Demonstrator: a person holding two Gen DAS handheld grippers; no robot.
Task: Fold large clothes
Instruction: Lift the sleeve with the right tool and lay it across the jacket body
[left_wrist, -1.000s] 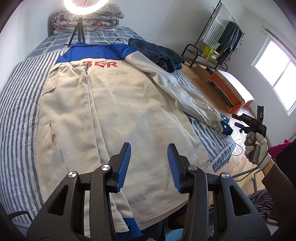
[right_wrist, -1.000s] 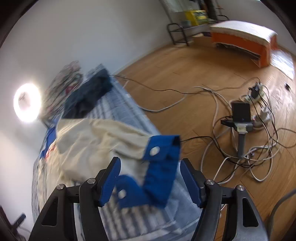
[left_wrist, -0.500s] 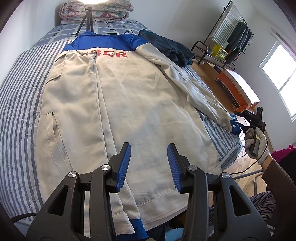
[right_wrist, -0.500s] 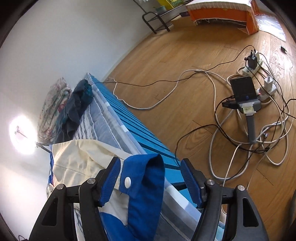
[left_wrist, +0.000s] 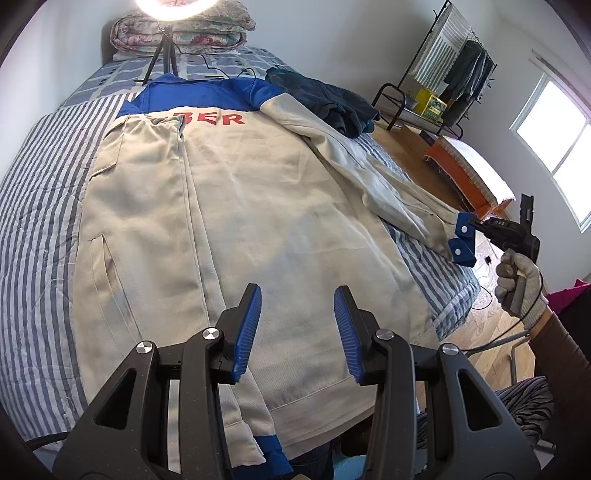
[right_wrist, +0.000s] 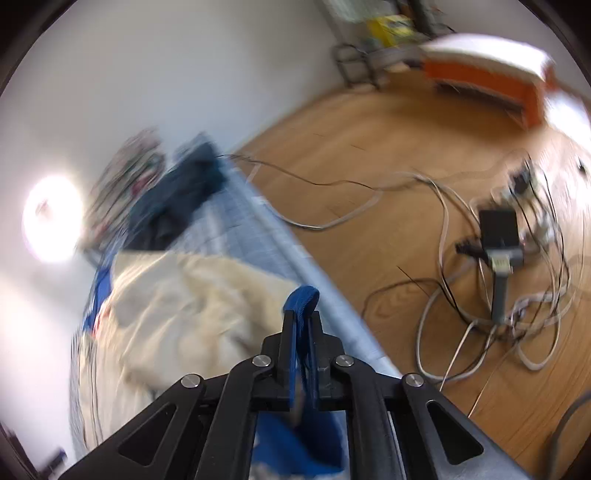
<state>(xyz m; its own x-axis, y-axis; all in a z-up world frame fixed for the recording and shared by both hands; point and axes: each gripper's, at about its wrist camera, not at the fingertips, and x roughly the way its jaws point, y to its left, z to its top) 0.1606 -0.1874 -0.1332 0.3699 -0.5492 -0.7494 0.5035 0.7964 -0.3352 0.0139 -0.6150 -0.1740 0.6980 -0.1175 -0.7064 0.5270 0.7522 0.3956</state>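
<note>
One beige jacket (left_wrist: 258, 229) spread face-down over the striped bed (left_wrist: 33, 221), blue yoke at the far end, hem at the near edge. Red letters "BER" readable across the upper back, the start of the word hidden under a folded-in panel. Two sleeves: one folded inward on the left, one stretched out to the right, ending in one blue cuff (left_wrist: 463, 240) with two white snaps showing. One dark blue garment (left_wrist: 325, 103) bunched at the far right of the bed, beside the jacket's shoulder. One ring light (left_wrist: 173, 7) on a tripod at the far end, in front of one folded floral quilt (left_wrist: 207, 33). One clothes rack (left_wrist: 454, 62) and one orange bench (left_wrist: 465, 166) off to the right by the window.

Left gripper (left_wrist: 297, 328) poised over the jacket's hem, jaws partly apart, nothing between them. Right gripper (right_wrist: 301, 332) clamped tight on the blue cuff at the bed's right edge, held by a gloved hand (left_wrist: 517, 284); small pale digits on its body too small to read. Tangle of cables (right_wrist: 498, 295) and one dark device on the wooden floor, number of cables not countable through the blur.
</note>
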